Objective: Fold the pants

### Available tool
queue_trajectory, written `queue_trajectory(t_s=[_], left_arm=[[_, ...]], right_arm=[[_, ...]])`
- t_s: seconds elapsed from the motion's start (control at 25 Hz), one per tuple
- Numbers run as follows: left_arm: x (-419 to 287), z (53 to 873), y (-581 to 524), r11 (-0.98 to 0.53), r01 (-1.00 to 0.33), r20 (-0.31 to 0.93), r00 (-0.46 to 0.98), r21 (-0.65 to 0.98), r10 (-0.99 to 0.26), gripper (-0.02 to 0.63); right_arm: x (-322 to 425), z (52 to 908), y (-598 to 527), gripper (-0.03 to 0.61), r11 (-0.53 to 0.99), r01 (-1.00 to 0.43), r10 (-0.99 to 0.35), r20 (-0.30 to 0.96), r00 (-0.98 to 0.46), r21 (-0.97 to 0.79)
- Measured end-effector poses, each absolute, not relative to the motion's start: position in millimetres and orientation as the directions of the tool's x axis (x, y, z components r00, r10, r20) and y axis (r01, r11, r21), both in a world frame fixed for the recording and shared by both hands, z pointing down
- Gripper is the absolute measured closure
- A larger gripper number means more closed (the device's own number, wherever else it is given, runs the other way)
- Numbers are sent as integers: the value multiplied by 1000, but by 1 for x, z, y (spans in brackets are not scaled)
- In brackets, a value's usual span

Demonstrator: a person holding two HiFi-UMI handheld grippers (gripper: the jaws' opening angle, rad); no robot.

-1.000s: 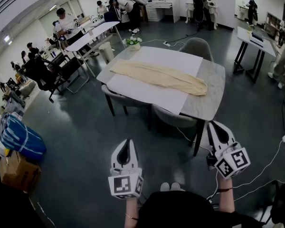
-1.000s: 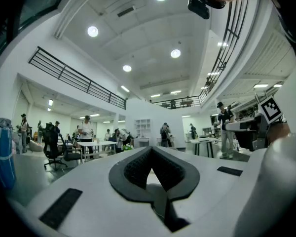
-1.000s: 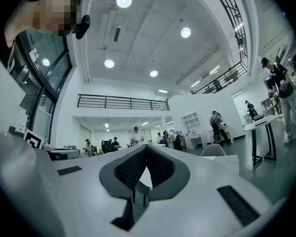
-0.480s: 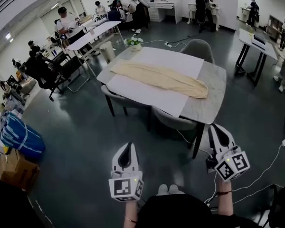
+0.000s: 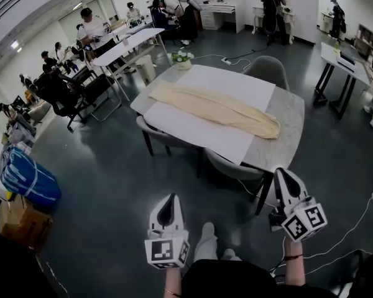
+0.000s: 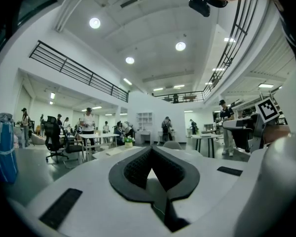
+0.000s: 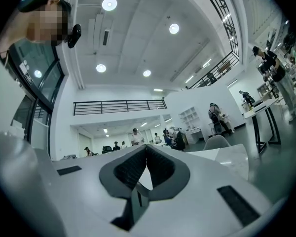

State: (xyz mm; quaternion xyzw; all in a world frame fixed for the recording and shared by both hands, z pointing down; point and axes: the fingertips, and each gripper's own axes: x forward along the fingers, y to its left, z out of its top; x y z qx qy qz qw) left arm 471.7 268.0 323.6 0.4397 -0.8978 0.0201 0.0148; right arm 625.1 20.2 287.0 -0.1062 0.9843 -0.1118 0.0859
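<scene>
While pants (image 5: 217, 108) lie spread, left tool (image 5: 167, 200) and right tool (image 5: 279, 175) hang closed.

1. Grey padded chair (image 5: 233, 165) ahead of right gripper (image 5: 281, 174): seat hidden under grey stone-top table (image 5: 285, 138).
2. Forearm (image 5: 291, 262) behind it: cut at bottom edge.
3. Long beige fabric pants (image 5: 217, 108): waistband too small to tell.

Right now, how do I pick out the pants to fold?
Find the grey table ringed by chairs straight ahead. A white sheet covers most of its top, and the pants lie flat across it on a diagonal. They are the one long cream cloth there; the only neighbour is a small potted plant at the far corner.
</scene>
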Motion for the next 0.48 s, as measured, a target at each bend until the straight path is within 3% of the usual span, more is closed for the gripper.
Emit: queue_trajectory(t_s=[0.48], left_arm=[[349,330,196,521,-853,39,-521,-19,-853,606]], right_arm=[[520,298,-25,563,928,-272,-315,-144,-938,-254]])
